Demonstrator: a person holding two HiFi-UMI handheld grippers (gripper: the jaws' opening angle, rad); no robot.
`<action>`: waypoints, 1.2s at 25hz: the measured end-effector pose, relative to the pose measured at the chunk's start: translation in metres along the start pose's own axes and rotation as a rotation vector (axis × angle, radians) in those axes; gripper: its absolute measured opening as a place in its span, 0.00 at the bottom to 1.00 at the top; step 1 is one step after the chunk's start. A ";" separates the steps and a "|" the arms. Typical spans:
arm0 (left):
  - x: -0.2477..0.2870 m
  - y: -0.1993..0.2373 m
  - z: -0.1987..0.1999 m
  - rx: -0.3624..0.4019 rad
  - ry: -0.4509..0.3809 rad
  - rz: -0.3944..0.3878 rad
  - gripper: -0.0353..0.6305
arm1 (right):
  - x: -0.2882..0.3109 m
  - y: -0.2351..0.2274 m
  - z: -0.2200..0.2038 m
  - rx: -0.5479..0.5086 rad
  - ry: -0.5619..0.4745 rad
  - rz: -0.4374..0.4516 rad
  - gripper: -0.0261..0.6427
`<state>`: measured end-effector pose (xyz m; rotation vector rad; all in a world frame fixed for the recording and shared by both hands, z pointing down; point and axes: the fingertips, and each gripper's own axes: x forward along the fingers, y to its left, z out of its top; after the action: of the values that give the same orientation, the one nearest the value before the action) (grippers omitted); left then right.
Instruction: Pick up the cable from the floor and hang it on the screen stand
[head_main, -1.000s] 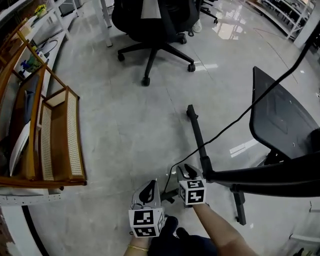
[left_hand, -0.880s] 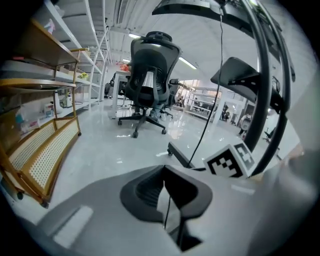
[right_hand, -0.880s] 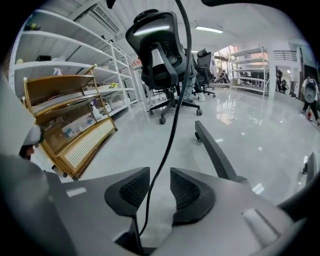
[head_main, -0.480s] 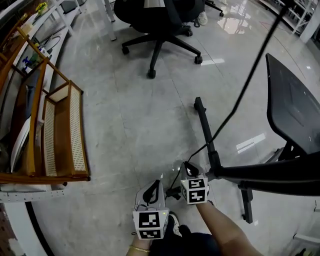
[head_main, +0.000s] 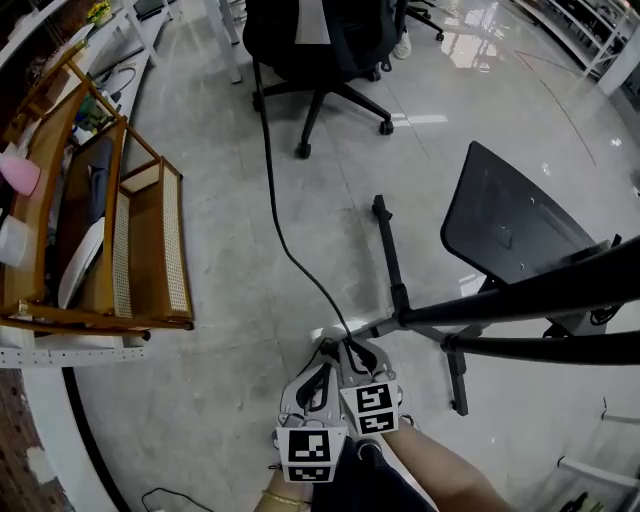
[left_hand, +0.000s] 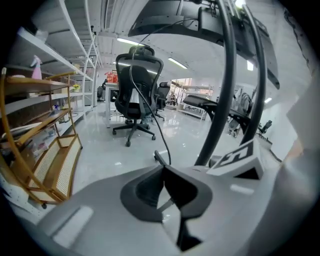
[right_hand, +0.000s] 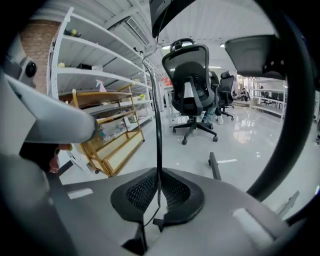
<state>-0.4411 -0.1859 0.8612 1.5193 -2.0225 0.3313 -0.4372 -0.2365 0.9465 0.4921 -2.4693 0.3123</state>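
Note:
A thin black cable runs across the grey floor from the office chair down to my two grippers at the bottom centre of the head view. My right gripper is shut on the cable, which rises straight up from between its pads. My left gripper lies close beside it with its jaws together. In the left gripper view the cable meets the tips of the left gripper, and I cannot tell if they pinch it. The black screen stand and its tilted screen are just to the right.
A wooden rack with cane panels stands at the left, on a white shelf base. A black office chair is at the top centre. The stand's long black arms reach across the right side. Another thin wire lies at the bottom left.
The right jaws have closed on the cable. The cable, which led up and right over the screen, now leads up and left toward the chair. The two grippers have come together.

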 end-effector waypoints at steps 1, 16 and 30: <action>-0.011 -0.002 0.010 -0.007 -0.005 0.009 0.06 | -0.015 0.002 0.013 0.006 -0.011 -0.001 0.07; -0.175 -0.089 0.136 -0.008 -0.103 0.038 0.06 | -0.264 0.001 0.171 -0.076 -0.130 -0.037 0.07; -0.247 -0.193 0.250 -0.009 -0.185 -0.054 0.06 | -0.433 -0.037 0.270 -0.073 -0.236 -0.170 0.07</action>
<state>-0.2909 -0.1823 0.4897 1.6485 -2.1156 0.1649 -0.2331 -0.2402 0.4777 0.7389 -2.6321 0.0991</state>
